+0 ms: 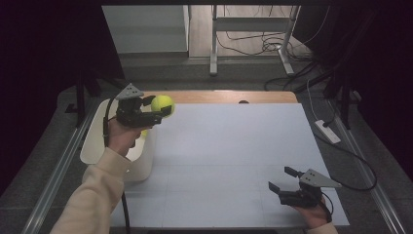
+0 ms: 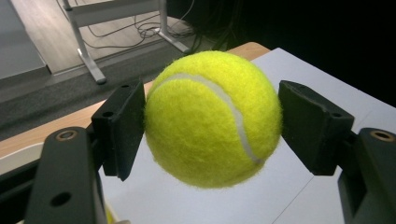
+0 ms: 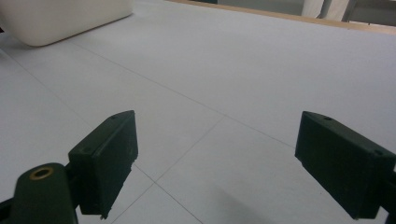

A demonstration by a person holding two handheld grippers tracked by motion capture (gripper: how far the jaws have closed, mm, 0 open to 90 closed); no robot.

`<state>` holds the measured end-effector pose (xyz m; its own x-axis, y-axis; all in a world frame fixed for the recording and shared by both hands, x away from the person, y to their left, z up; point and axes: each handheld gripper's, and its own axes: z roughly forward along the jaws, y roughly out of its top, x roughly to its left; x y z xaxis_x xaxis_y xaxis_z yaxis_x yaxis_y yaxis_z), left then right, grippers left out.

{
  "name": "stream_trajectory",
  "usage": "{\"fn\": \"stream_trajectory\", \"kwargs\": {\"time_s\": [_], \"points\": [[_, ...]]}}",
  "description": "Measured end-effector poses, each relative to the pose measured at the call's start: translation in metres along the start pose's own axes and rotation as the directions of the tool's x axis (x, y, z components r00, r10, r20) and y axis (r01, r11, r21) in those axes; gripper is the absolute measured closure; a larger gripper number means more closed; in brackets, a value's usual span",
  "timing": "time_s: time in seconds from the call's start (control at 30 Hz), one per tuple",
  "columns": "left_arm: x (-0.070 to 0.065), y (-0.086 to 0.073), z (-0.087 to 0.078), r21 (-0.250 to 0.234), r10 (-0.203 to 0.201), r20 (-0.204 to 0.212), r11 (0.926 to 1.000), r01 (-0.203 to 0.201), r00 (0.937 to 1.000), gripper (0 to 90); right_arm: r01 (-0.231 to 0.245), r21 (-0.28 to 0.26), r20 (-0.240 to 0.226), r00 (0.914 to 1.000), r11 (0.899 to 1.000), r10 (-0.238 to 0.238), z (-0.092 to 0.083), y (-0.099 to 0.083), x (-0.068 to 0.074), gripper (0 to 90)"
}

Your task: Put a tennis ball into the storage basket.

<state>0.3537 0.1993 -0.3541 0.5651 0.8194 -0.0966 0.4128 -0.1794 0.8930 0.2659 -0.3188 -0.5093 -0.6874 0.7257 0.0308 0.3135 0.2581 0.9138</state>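
Up at the far left of the worktop (image 1: 234, 146), the left gripper (image 1: 157, 111) holds a ball (image 1: 162, 104) in the air, its jaws closed on the ball's two sides. In the left gripper view the ball (image 2: 213, 119) sits squarely between the two black pads, one pressed to each flank, with its white seam curving across the front. The ball hangs just past the far right edge of a white bin (image 1: 97, 146) that stands at the worktop's left edge; something yellow shows inside the bin, below the gripper. The right gripper (image 1: 281, 179) rests low at the near right of the worktop, well apart from the ball, its jaws wide with nothing between them and bare grey surface ahead.
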Motion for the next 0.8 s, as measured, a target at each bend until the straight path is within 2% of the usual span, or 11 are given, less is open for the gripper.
{"fn": "stream_trajectory", "kwargs": {"time_s": [0.4,0.8], "points": [[0.012,-0.005,-0.013,-0.003,-0.019,-0.037,0.9998,0.019,0.9991,27.5,0.003,0.001,0.0,1.0,1.0,-0.003,0.0,0.0,0.0,13.2],[0.027,-0.013,-0.023,0.002,-0.048,-0.084,0.9988,0.049,0.9953,27.4,-0.001,0.0,0.002,1.0,1.0,0.001,0.0,0.0,0.0,13.2]]}}
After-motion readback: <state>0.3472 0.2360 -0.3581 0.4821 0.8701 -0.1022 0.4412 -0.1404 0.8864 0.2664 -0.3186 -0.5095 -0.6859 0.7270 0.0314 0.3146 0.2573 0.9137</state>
